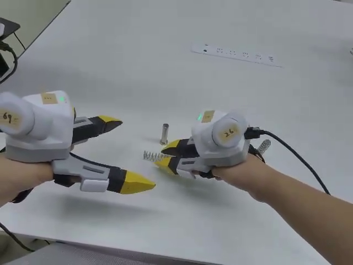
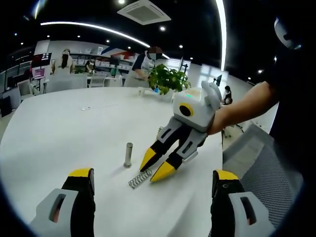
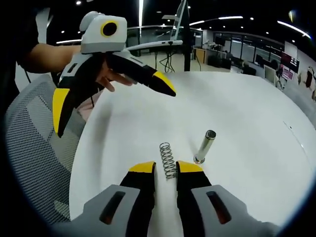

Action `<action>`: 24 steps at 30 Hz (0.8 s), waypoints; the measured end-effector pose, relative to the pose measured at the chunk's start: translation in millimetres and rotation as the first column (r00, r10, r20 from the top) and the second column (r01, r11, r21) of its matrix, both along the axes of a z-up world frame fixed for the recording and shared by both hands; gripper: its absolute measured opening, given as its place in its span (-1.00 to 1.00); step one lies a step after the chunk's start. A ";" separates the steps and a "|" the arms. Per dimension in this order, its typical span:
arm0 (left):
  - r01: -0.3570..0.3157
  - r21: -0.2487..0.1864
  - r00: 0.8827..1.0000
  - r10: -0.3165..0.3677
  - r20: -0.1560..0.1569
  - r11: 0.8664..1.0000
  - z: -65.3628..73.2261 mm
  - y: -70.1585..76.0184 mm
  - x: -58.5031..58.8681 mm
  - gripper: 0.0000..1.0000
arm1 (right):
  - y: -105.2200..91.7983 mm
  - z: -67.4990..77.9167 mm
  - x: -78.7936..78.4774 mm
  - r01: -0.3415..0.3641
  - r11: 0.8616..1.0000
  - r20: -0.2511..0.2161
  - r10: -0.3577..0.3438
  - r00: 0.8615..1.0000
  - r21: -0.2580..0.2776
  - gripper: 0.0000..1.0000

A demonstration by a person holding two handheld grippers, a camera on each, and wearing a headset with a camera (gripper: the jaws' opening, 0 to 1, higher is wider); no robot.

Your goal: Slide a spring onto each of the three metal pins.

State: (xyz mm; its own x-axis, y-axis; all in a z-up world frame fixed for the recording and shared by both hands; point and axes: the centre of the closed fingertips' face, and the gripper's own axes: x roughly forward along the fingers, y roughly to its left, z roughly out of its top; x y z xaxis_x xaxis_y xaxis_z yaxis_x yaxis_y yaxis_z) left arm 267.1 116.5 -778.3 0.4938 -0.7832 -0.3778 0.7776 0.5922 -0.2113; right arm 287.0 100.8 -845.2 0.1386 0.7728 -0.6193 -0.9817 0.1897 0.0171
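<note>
A: Slick white worktable (image 1: 231, 105). Left yellow-tipped gripper (image 1: 134, 154) gapes wide, idle. Right yellow-tipped gripper (image 3: 166, 170): jaws narrowly parted, nothing clamped.
B: Short upright steel pin (image 1: 164, 133) could topple if bumped. Small coil spring (image 1: 151, 156) lies flat beside it, end between right jaws; end-pinch may squirt it.

A broad white table (image 1: 220, 33) carries a white power strip (image 1: 237, 54) towards its far side. A grey mesh office chair (image 3: 34, 143) stands at the table's edge, and a leafy potted plant (image 2: 168, 78) sits at its far end. The dark ceiling holds 1 square air-conditioning cassette (image 2: 144, 12), long light strips (image 2: 84, 27) and small round spotlights (image 2: 163, 28).
</note>
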 end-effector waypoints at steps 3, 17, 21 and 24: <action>0.001 0.002 1.000 -0.001 0.000 1.000 0.4 0.0 -0.2 0.93 | -1.0 -4.8 -0.6 -0.007 1.000 0.004 0.007 1.000 -0.017 -0.74; 0.015 0.011 1.000 -0.015 -0.001 1.000 3.9 -3.0 -2.6 0.92 | -3.1 -2.8 -6.9 -0.050 0.998 0.042 0.051 0.998 -0.032 -0.83; 0.026 0.013 1.000 -0.026 -0.002 1.000 2.1 -6.4 -5.5 0.91 | -8.7 5.9 -10.0 -0.053 0.998 0.040 0.053 0.998 -0.016 -0.83; 0.034 0.013 0.999 -0.034 -0.003 0.999 1.6 -8.4 -6.8 0.91 | -15.2 9.8 -12.5 -0.060 0.998 0.042 0.060 0.997 -0.017 -0.84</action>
